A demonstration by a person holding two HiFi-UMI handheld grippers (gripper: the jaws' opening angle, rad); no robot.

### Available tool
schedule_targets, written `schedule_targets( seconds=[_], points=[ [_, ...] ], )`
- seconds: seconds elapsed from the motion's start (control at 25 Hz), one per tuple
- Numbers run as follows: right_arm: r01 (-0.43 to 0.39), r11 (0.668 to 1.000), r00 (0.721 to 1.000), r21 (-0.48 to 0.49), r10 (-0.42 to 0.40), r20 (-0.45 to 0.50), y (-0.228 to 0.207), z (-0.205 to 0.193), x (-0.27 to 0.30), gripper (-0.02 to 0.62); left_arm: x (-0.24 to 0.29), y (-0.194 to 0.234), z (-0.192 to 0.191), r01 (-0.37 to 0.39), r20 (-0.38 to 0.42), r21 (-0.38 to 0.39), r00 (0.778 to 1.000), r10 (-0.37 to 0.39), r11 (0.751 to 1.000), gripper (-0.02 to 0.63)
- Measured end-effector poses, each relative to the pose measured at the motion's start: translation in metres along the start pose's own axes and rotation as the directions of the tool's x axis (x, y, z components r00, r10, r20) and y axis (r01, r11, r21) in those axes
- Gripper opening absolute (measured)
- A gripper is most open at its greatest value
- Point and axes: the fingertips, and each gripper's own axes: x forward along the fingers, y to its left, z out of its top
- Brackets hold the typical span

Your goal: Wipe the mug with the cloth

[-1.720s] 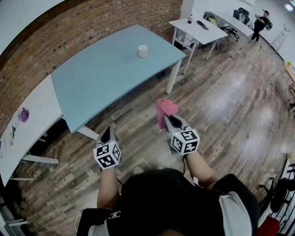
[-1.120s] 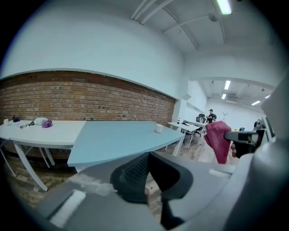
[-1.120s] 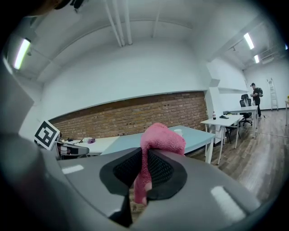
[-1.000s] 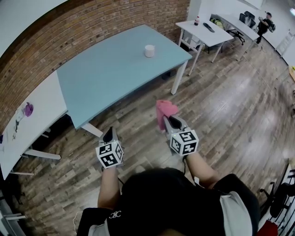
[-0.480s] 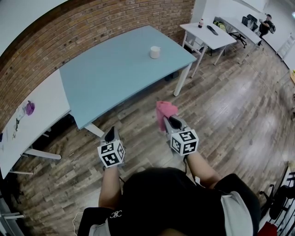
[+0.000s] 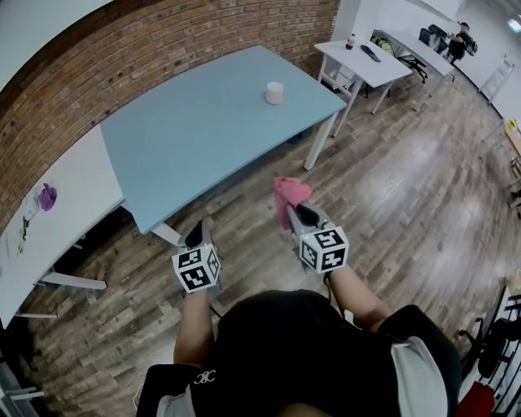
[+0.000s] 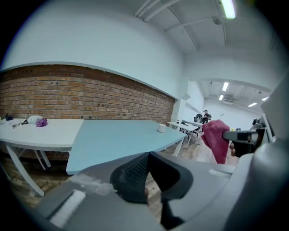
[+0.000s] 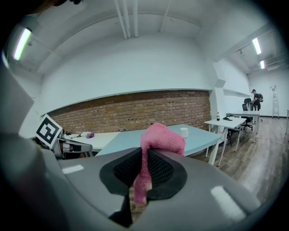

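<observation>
A red-brick wall [image 6: 163,49], topped by white plaster, runs behind a long light-blue table [image 6: 187,138] on white legs, with a white table [image 6: 57,228] set just beside its left end. Wood-plank flooring [image 6: 407,204] in mixed browns stretches across the open room to more white tables [image 6: 366,61] and dark office chairs [image 6: 427,37] at the far end, where a person [image 6: 457,41] is seen. Fluorescent tubes [image 7: 229,8] light the white ceiling, and a ladder [image 8: 273,101] stands near the far wall.
</observation>
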Motion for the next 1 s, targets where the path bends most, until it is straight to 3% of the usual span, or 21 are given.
schedule_targets(
  seconds=[0.52, 1.0],
  points=[
    [0.043, 0.996, 0.998, -0.075, -0.04, 0.038, 0.025, 0.015, 0.02, 0.038, 0.014, 0.035, 0.007, 0.021, 0.009, 0.016, 1.0, -0.021, 1.0, 0.008],
    [0.017, 0.995, 0.998, -0.097, -0.012, 0.058, -0.009, 0.033, 0.058, 0.038, 0.058, 0.033, 0.018, 0.013, 0.011, 0.029, 1.0, -0.014, 0.999, 0.006]
  ],
)
